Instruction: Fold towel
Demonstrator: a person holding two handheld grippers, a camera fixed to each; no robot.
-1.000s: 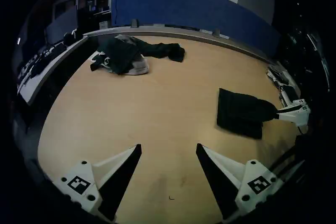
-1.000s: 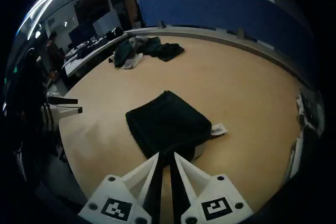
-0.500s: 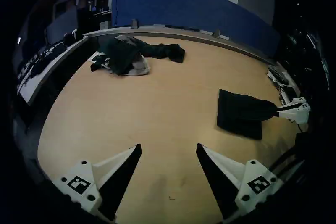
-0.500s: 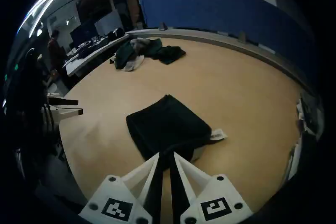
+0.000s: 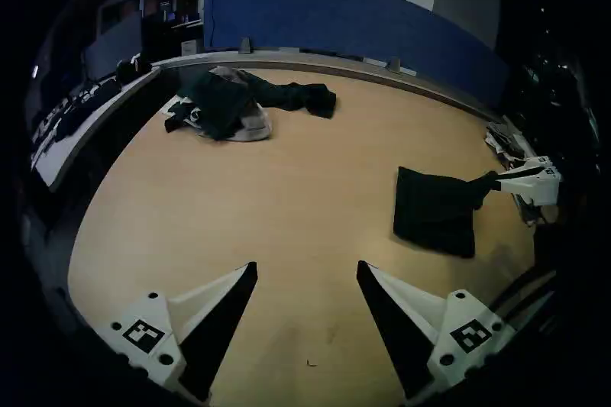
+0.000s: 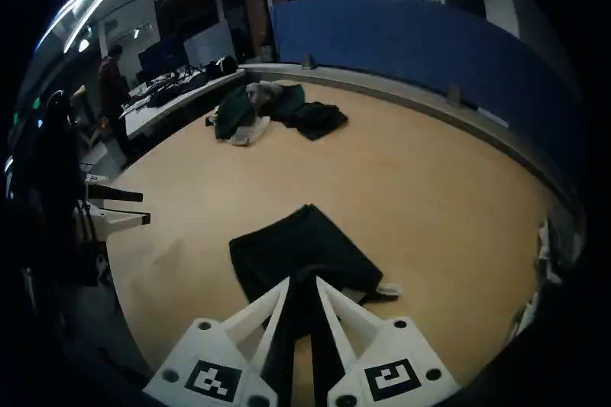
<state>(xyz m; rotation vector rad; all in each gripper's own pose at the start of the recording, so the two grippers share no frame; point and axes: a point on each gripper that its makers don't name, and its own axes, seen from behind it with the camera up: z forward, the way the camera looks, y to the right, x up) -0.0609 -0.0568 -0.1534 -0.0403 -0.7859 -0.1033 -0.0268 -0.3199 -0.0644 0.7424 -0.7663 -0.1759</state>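
A dark green folded towel [image 6: 302,254] lies on the light wooden table [image 6: 428,185]. My right gripper [image 6: 301,292] is shut on the towel's near edge and holds that edge lifted off the table. In the left gripper view the same towel [image 5: 431,208] lies at the right, with the right gripper [image 5: 496,178] pinching its raised corner. My left gripper [image 5: 305,273] hangs open over bare table near the front edge, well left of the towel, with nothing between its fingers. It also appears as the left gripper [image 6: 130,205] at the left of the right gripper view.
A heap of dark green and grey cloths [image 5: 237,101] lies at the far side of the table, in front of a blue partition [image 5: 344,21]. Desks with equipment [image 6: 172,86] and a standing person [image 6: 113,79] are beyond the table's left edge.
My right gripper has risen and pulled back with the towel's edge, lifting and stretching that side of the towel. The left gripper has stayed still and open.
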